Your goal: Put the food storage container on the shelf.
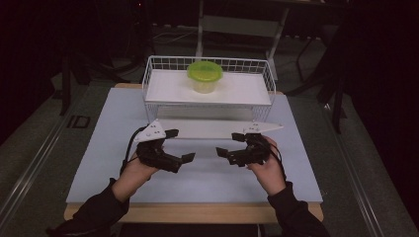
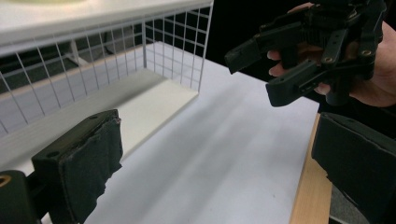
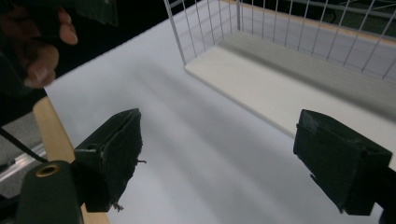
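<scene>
I hold the left hand-held gripper (image 1: 179, 146) and right hand-held gripper (image 1: 228, 144) open and empty over the tabletop (image 1: 207, 180), the green-lidded tub (image 1: 204, 76) at twelve o'clock on the wire rack (image 1: 158, 69), no writing readable.

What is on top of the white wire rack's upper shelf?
One clear tub with a green lid stands on the top shelf of the white wire rack, near its middle. The lid hides whatever the tub holds. Both grippers are well short of it.
</scene>
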The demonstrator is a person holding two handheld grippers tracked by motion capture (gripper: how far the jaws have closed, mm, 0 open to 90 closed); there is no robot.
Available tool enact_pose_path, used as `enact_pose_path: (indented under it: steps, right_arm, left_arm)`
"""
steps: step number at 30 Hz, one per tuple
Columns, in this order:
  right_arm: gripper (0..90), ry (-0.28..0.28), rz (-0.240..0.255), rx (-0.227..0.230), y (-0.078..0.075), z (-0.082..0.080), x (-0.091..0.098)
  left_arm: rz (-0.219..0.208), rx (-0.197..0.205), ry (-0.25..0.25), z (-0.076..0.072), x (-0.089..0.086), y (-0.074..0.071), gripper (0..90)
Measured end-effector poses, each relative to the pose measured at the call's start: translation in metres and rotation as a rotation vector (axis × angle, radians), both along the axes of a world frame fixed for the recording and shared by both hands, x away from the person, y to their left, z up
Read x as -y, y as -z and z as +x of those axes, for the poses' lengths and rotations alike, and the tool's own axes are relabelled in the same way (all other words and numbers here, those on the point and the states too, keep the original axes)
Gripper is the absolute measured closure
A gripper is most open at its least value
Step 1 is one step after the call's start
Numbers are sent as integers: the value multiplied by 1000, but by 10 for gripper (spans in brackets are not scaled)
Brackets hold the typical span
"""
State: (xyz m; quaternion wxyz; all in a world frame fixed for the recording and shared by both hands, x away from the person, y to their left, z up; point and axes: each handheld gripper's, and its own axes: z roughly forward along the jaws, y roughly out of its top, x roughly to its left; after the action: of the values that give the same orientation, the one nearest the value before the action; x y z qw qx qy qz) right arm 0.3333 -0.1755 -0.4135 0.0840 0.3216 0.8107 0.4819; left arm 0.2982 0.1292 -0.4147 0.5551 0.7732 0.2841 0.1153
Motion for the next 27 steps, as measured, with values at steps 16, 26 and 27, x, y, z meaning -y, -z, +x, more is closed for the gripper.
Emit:
enact_pose_path:
  steps: [16,26,27]
  right_arm:
    - [151,12,28,-7,43,-22,33]
    - [152,18,-26,6,58,-24,36]
    - [151,17,-34,6,59,-24,36]
  left_arm:
    - [82,-29,18,-19,1,54,24]
    - [98,-23,33,-27,3,67,24]
    - [107,-15,27,-29,3,70,24]
